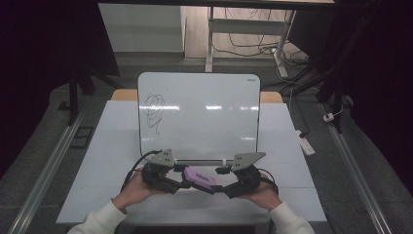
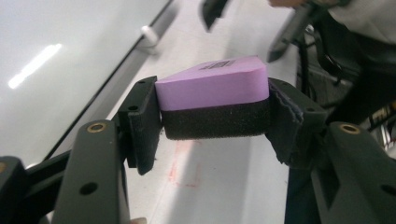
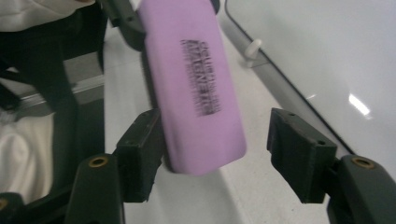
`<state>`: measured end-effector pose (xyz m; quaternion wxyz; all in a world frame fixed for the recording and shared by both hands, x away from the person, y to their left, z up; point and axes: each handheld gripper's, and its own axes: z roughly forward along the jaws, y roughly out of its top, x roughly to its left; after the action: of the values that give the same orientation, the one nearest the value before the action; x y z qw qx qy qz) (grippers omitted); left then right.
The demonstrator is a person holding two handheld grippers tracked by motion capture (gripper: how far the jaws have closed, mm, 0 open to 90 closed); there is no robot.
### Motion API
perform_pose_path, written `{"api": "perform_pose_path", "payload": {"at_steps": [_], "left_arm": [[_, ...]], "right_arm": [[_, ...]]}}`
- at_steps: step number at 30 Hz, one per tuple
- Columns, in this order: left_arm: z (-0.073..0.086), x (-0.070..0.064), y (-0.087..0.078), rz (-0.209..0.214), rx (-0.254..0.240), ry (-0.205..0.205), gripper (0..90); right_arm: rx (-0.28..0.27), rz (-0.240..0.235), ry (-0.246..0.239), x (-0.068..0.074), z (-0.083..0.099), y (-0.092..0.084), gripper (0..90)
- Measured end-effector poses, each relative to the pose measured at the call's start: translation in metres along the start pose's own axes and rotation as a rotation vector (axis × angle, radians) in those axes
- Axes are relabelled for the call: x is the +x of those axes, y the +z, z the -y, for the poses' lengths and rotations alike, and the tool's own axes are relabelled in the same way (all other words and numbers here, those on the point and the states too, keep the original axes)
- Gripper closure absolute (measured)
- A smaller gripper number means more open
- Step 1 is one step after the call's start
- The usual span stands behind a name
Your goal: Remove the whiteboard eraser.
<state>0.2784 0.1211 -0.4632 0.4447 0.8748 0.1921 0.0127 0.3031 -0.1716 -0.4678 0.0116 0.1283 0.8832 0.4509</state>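
Two tongs meet over the near edge of the table (image 1: pixel 292 190), one in each of my hands, with a purple eraser (image 1: pixel 198 178) between them. My left tongs (image 1: pixel 181 184) are clenched on the eraser: in the left gripper view its purple top and black felt underside (image 2: pixel 215 122) sit squeezed between the pads (image 2: pixel 144 126), held clear above the table. My right tongs (image 1: pixel 220 189) are released. In the right gripper view the eraser's other end (image 3: pixel 196 88) lies between the parted jaws, close against the left pad (image 3: pixel 140 149), while the right pad (image 3: pixel 299 149) stands apart from it with table showing in the gap. The printed lettering on the purple top is too blurred to read.

Just beyond the tongs a whiteboard (image 1: pixel 204 112) lies on the table, its near rim running behind both grippers. A dark scribble (image 1: pixel 155 111) marks its far left corner. Beyond the table, cables (image 1: pixel 253 48) trail on the floor.
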Motion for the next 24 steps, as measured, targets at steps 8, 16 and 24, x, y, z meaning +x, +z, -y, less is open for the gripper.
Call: {"api": "perform_pose_path", "payload": {"at_steps": [8,16,24], "left_arm": [[0.0,-0.006,0.001,0.032,-0.006,0.099,39.9],[0.001,-0.009,0.0,0.052,-0.014,0.151,39.8],[0.0,-0.007,0.0,0.061,-0.015,0.141,39.5]], "right_arm": [[0.074,-0.148,0.025,-0.007,-0.012,0.011,29.3],[0.101,-0.302,0.038,-0.008,-0.02,0.031,35.4],[0.101,-0.31,0.032,-0.007,-0.02,0.032,38.4]]}}
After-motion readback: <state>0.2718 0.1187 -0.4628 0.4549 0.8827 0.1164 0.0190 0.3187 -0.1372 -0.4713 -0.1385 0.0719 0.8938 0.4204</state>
